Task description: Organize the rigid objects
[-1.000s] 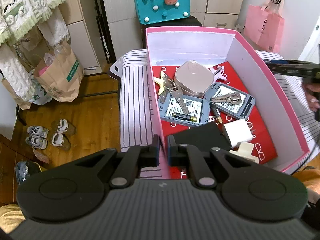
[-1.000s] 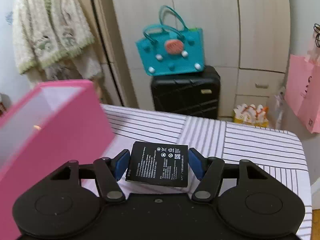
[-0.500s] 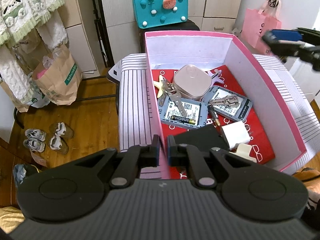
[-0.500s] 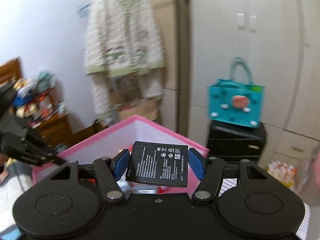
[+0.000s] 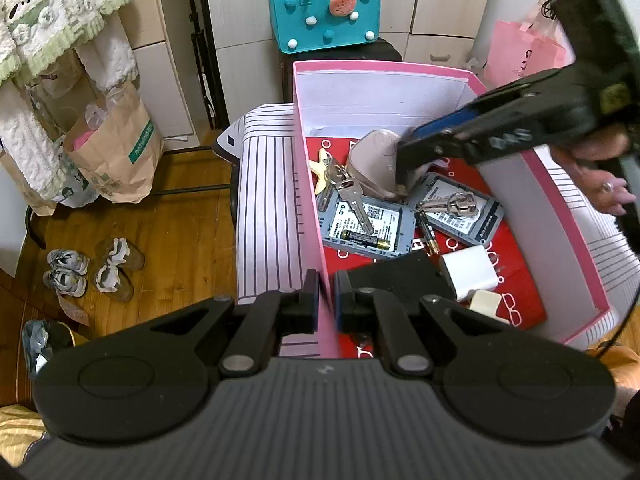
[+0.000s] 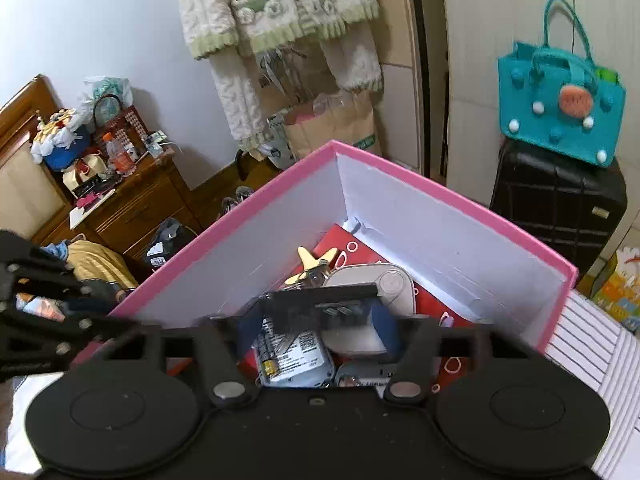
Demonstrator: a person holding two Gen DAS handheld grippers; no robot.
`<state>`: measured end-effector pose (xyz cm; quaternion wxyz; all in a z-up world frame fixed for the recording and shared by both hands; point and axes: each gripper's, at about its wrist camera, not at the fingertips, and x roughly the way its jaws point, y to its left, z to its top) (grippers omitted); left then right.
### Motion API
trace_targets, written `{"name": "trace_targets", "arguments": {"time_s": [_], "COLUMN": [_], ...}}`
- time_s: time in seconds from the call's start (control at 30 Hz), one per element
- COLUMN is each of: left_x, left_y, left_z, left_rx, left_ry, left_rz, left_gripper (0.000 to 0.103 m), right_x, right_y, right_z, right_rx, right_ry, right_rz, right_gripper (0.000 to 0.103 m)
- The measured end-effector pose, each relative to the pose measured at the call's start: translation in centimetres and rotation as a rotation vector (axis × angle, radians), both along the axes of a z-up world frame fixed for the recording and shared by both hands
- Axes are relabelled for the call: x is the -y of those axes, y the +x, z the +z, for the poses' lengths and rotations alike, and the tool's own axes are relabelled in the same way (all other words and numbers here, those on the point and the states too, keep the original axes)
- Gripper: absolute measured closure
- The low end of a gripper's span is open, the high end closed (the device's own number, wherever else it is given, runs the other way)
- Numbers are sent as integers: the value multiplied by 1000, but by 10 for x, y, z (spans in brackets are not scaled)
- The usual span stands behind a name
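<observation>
Right tongs (image 6: 316, 330) over tall pink cardboard box (image 5: 540, 172), flat black battery (image 6: 320, 306) between closing pads, grip unclear.
Left tongs (image 5: 327, 296) clamp near wall; battery may slip, land skewed on clutter.

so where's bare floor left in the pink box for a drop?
Bare red floor shows along the right wall of the pink box, beyond the white charger, and in a strip under the back wall. The middle is crowded: two hard drives, keys, batteries and a beige case overlap.
</observation>
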<state>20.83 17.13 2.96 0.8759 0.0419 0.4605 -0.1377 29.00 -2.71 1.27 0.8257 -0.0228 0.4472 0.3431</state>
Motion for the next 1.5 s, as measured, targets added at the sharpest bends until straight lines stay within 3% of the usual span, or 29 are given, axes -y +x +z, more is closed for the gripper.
{"name": "trace_targets", "arguments": {"time_s": [0.07, 0.23, 0.4, 0.67, 0.87, 0.93, 0.97, 1.07, 1.17, 1.23, 1.3, 1.37, 1.5], "left_x": [0, -1, -4, -1, 3, 4, 5, 11, 17, 24, 33, 40, 57], "left_y": [0, -1, -1, -12, -35, -40, -42, -51, -61, -71, -81, -90, -107], "left_z": [0, 1, 0, 9, 23, 25, 27, 35, 41, 42, 41, 41, 43], "left_rx": [0, 0, 4, 27, 137, 137, 138, 156, 183, 211, 241, 252, 270], "left_ry": [-1, -8, -21, -11, 47, 43, 34, 25, 11, 3, -1, -31, -60], "left_rz": [1, 5, 6, 50, 100, 119, 120, 135, 145, 147, 152, 152, 143], "left_gripper": [96, 96, 96, 96, 93, 93, 93, 93, 89, 88, 83, 80, 76], "right_x": [-4, 10, 38, 67, 85, 91, 94, 105, 120, 136, 156, 166, 167], "right_y": [8, -2, -39, -80, -102, -108, -111, -125, -141, -150, -166, -175, -185], "right_z": [-5, 1, 17, 32, 41, 42, 42, 43, 46, 45, 40, 35, 31], "right_rx": [-13, 58, 132, 176, 150, 119, 110, 170, 231, 185, 131, 86, 94], "right_ry": [-8, -7, 39, 53, 62, 38, 10, -96, -118, -72, 105, 209, 163], "right_rz": [-18, -76, -106, -152, -116, -170, -218, -314, -355, -390, -436, -444, -474], "right_gripper": [66, 65, 61, 54, 35, 14, 10, 7, 7, 7, 7, 7, 7]}}
